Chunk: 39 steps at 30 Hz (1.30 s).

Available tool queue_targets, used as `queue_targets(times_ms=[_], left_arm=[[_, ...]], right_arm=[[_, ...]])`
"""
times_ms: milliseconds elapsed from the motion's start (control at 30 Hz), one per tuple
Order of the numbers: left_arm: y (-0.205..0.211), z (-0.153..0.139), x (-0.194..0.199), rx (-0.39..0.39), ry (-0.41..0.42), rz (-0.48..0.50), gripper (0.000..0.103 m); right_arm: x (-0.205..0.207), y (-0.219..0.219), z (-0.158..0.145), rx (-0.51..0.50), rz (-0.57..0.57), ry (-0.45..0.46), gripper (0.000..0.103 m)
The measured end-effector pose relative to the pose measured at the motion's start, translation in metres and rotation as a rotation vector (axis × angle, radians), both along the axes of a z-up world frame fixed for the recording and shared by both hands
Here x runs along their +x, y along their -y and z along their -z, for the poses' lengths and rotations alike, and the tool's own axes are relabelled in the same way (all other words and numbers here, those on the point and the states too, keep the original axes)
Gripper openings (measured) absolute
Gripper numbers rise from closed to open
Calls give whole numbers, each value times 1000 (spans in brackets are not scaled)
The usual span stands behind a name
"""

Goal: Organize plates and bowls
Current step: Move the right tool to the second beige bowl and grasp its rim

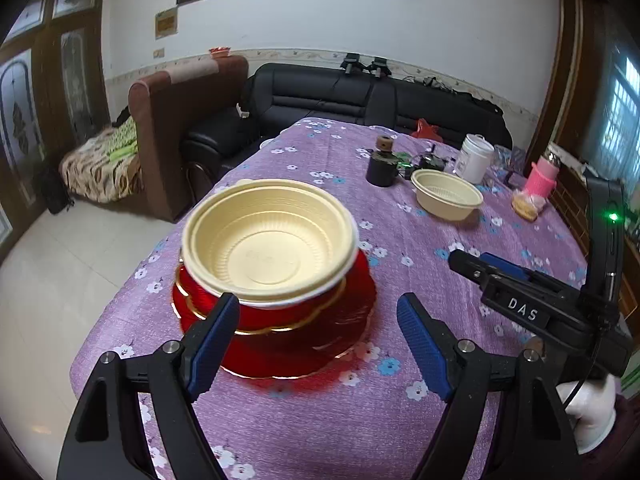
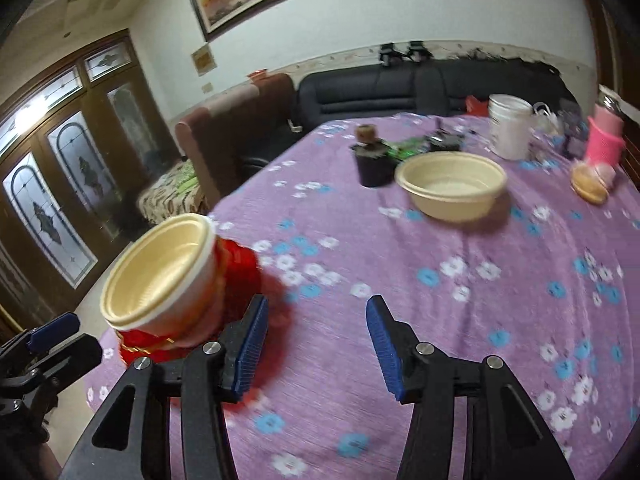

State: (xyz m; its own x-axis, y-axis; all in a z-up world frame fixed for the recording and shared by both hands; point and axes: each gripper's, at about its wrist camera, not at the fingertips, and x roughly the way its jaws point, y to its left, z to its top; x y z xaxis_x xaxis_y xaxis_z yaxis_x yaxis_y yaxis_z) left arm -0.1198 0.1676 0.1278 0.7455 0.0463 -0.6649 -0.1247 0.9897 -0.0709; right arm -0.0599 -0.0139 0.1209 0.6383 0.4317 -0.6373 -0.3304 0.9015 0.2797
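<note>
A stack stands near the table's left edge: nested cream bowls (image 1: 269,251) on a red gold-rimmed bowl (image 1: 276,316) on a red plate (image 1: 344,320). My left gripper (image 1: 318,340) is open and empty just in front of the stack. The stack also shows at the left of the right wrist view (image 2: 160,272). A single cream bowl (image 1: 448,198) sits farther back on the table; it also shows in the right wrist view (image 2: 452,184). My right gripper (image 2: 316,344) is open and empty over the cloth, right of the stack. It also shows in the left wrist view (image 1: 480,266).
The table has a purple flowered cloth (image 1: 420,248). At the back stand a black jar (image 1: 382,168), a white tub (image 1: 474,158), a pink bottle (image 1: 542,174) and a wrapped bun (image 1: 526,204). Sofas stand behind the table. The table's left edge drops to the floor.
</note>
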Motion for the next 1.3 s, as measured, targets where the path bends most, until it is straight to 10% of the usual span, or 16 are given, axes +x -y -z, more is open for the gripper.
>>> queue_targets(times_ms=[767, 1300], left_arm=[[99, 28, 30, 183, -96, 128, 80], [115, 49, 51, 112, -166, 191, 80]], right_arm=[[9, 100, 35, 73, 133, -89, 56], [90, 144, 27, 134, 262, -108, 56]])
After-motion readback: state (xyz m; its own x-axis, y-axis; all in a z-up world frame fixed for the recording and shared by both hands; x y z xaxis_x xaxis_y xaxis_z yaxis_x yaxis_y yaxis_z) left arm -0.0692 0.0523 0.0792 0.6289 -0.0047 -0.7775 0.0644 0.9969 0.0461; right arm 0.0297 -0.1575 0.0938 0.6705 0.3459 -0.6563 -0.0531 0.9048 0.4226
